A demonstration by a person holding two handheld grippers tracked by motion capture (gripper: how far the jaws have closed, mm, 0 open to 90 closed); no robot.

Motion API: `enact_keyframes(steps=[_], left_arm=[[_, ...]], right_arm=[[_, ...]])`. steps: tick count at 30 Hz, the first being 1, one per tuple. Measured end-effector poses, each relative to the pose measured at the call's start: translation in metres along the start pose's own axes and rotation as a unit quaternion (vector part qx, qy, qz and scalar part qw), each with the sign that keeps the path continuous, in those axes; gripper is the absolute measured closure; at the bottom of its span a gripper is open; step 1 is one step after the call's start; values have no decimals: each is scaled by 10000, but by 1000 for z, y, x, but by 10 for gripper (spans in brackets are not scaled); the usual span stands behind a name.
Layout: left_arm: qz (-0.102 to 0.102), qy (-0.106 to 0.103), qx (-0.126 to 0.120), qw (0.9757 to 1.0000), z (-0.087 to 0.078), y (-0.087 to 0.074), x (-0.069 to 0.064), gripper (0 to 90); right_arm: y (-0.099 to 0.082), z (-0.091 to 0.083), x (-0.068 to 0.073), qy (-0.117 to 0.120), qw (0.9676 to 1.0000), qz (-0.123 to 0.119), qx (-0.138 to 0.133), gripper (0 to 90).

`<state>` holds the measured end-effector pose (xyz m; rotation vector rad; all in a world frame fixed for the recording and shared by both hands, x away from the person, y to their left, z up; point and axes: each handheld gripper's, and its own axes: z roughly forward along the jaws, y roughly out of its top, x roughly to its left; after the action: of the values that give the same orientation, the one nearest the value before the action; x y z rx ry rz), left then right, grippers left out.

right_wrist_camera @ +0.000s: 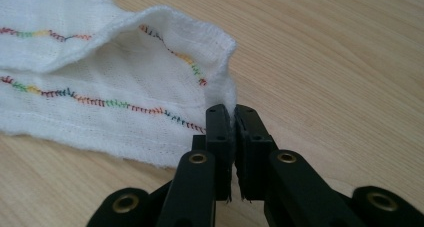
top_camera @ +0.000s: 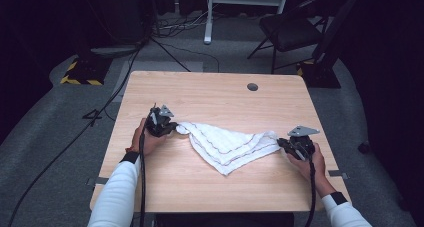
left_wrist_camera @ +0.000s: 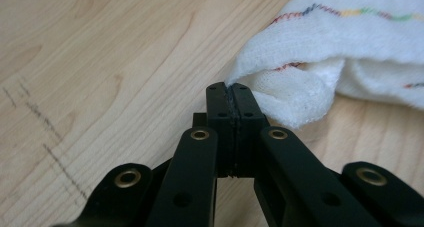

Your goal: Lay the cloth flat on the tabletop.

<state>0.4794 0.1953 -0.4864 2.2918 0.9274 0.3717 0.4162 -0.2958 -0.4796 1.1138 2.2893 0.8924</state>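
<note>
A white cloth (top_camera: 225, 144) with coloured stitched lines lies rumpled on the wooden table (top_camera: 210, 94), stretched between my two grippers. My left gripper (top_camera: 175, 128) is at the cloth's left corner. In the left gripper view its jaws (left_wrist_camera: 231, 89) are pressed together on a bunched corner of the cloth (left_wrist_camera: 310, 52). My right gripper (top_camera: 280, 142) is at the cloth's right corner. In the right gripper view its jaws (right_wrist_camera: 231, 112) are shut on the hemmed edge of the cloth (right_wrist_camera: 100, 87). Both corners sit low, just above the tabletop.
A round cable hole (top_camera: 252, 87) is near the table's far edge. Beyond the table stand a black chair (top_camera: 290, 29) and a white frame (top_camera: 240, 2), with cables on the grey floor. A yellow-and-black striped base (top_camera: 80, 73) is at the far left.
</note>
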Motion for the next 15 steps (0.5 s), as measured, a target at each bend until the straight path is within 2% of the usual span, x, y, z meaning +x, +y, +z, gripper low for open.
enact_keyframes(steps=[2,3,4,6,7,9,10,11,12,15], left_arm=[[-33,46,70,10000,1,-2,2,877],[-49,127,126,9998,1,-3,2,854],[-86,126,111,9998,0,-3,3,818],[-75,118,54,9999,-3,-4,2,712],[2,148,34,9999,-5,-3,0,682],[9,239,-98,9997,-11,-1,-5,543],[54,135,-208,9997,-14,1,-7,507],[54,135,-208,9997,-14,1,-7,480],[266,38,-391,9989,-20,6,-17,427],[516,-486,-528,9961,-23,15,-37,350]], right_arm=[[1,4,0,-136,9999,-28,34,800],[1,5,0,-322,9995,-48,64,757],[2,6,-1,-366,9993,13,73,739],[3,3,-4,-374,9992,161,-40,681],[3,1,-6,-365,9991,178,-85,664],[5,-5,-5,-324,9989,225,-234,644],[6,-9,-4,-291,9989,189,-301,640],[6,-9,-4,-291,9989,189,-301,640],[9,-14,2,-130,9988,82,-463,636],[12,-18,13,126,9981,-85,-591,631]])
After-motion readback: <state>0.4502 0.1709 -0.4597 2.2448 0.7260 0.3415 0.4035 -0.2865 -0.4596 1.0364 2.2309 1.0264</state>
